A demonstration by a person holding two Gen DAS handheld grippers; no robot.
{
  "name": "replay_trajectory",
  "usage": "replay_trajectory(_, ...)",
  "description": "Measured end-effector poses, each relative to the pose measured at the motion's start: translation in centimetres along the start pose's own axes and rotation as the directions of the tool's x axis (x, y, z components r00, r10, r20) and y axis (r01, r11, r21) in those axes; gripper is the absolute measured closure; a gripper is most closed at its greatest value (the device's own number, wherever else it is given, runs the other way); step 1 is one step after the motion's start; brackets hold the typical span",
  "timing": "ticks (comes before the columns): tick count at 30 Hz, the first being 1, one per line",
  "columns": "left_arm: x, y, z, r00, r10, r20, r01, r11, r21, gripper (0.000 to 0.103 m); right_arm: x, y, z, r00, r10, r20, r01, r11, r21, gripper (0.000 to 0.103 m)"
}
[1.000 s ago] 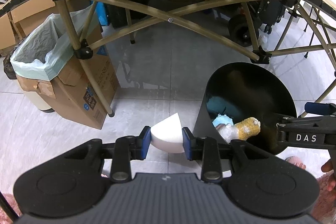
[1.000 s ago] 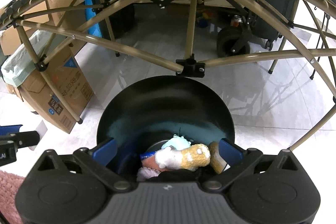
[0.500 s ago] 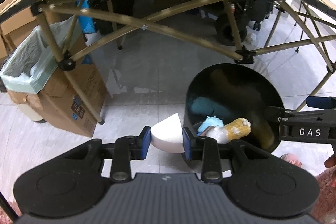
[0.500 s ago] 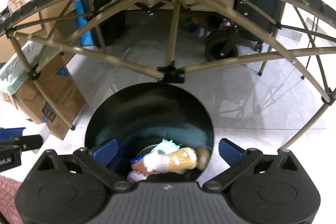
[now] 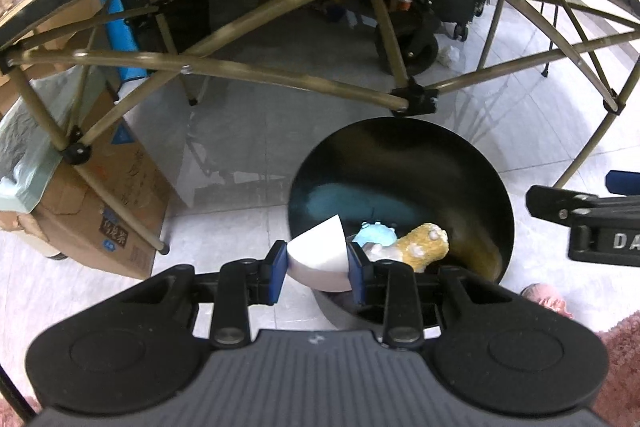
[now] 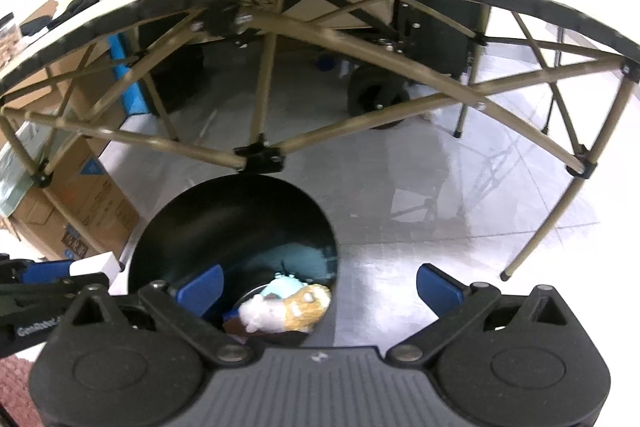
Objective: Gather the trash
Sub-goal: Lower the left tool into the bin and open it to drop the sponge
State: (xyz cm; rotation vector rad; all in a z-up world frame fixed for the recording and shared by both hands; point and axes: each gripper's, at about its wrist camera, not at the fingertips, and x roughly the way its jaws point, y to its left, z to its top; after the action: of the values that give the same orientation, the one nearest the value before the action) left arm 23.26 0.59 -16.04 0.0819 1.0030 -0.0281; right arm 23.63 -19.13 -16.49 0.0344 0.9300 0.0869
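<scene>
A white wedge-shaped piece of foam (image 5: 318, 253) is clamped between the blue pads (image 5: 277, 269) of the left gripper (image 5: 318, 269), whose jaws are closed on its two flat sides. The piece is seen as a smooth, matte white block with one pointed corner turned upward and a rounded lower edge. It is held just over the near rim of a round black bin (image 5: 404, 155) that stands on the pale tiled floor (image 5: 248, 131). Inside the bin, a yellow and white plush toy (image 5: 424, 247) and a light blue item (image 5: 376, 235) are seen lying on the bottom.

The jaws of the right gripper (image 6: 320, 285) are spread wide with nothing between them; one blue pad is seen over the bin's opening and the other over the bare floor to its right. In this view the left gripper is visible at the left edge, with the white piece just beside the bin's rim.

Beyond the bin, the crossed tan legs (image 5: 280, 75) of a folding bench are spread across the view, one black joint (image 5: 414, 99) standing just behind the bin's far rim. At the left, a cardboard box (image 5: 108, 203) is set against a container lined with a pale green bag (image 5: 20, 163). A black wheeled cart (image 5: 420, 27) is parked under the bench, farther back. Pink fuzzy fabric (image 5: 616, 355) is seen at the lower right corner.
</scene>
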Motion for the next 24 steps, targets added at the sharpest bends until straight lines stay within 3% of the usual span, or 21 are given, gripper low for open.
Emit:
replay_trajectory(14, 2.7, -5.5, 1.5, 0.996, -0.072, -0.05, 0.073, 0.997, 0.03, 0.07, -1.4, -5.5, -0.7, 0.994, -0.101, 0.028, 0.095, 0.982, 0.162, 0.0)
replay_trajectory(24, 3.9, -6.8, 2.2, 0.992, -0.106, -0.076, 0.107, 0.994, 0.012, 0.07, -1.4, -6.2, -0.8, 0.993, -0.118, 0.024, 0.111, 0.978, 0.178, 0.0)
